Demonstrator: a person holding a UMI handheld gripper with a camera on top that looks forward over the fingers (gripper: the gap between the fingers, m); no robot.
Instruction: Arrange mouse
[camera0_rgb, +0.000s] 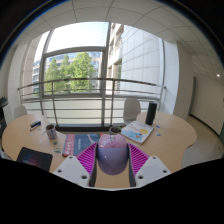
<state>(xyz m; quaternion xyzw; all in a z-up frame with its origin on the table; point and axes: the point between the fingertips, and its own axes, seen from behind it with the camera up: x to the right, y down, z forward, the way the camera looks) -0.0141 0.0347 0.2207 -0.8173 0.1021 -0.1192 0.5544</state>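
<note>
Two fingers (112, 165) of mine reach forward with their magenta pads (88, 156) facing inward, and between them sits the pale lilac, rounded computer mouse (112, 153). The pads look pressed to its flanks, so I judge that I am gripping it, though the contact on each side is hard to confirm. The mouse appears held just above or at the near edge of the light wooden curved surface (170, 132). Just beyond my left finger lies a reddish flat booklet or mat (75, 143), and further left a dark laptop or tablet (34, 158) and a small dark cup-like object (50, 131). Beyond my right finger rests a blue and white printed magazine (137, 131), with a black upright speaker-like box (151, 112) behind it. Past the surface stand a railing and tall windows (75, 70) showing green trees. My worry is the smooth domed shell: if my squeeze is shallow or off-centre, the mouse could squirt out forward or twist as I set it down, landing askew or knocking the magazine. Lowering at a tilt could also catch its front edge. No brand, label or writing is legible anywhere.
</note>
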